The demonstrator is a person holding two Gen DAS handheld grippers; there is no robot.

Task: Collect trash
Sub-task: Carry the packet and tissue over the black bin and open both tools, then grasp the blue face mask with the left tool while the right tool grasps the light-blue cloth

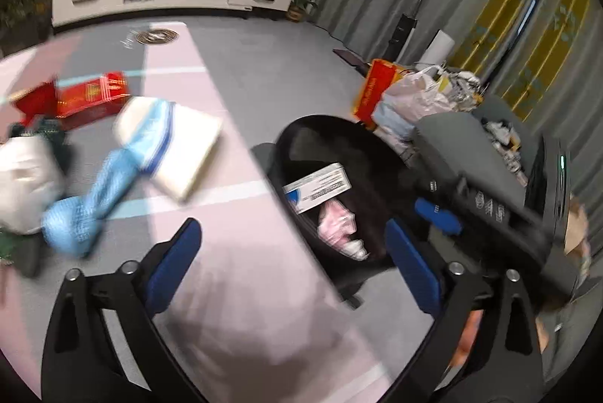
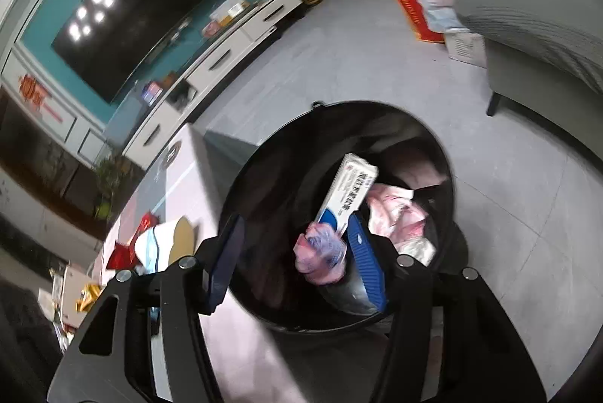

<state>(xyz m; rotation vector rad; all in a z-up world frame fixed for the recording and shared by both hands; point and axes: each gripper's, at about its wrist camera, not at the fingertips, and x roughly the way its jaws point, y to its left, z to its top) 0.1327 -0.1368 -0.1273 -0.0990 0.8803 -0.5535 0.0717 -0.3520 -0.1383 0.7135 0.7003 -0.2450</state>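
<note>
Your right tongs (image 2: 297,252) gape over the bin (image 2: 444,154); left tongs (image 1: 294,267) gape empty. Pinch the soft, light blue net (image 1: 86,211), frame left, mid-length.

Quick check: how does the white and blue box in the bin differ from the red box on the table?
The white and blue box is long and slim, white with a blue patch; the red box is broader, red with gold print. The white and blue box sits inside the black bin, leaning over pink crumpled trash; the red box lies flat on the pink table, uncollected. Both are cardboard packaging, and neither gripper holds either.
</note>
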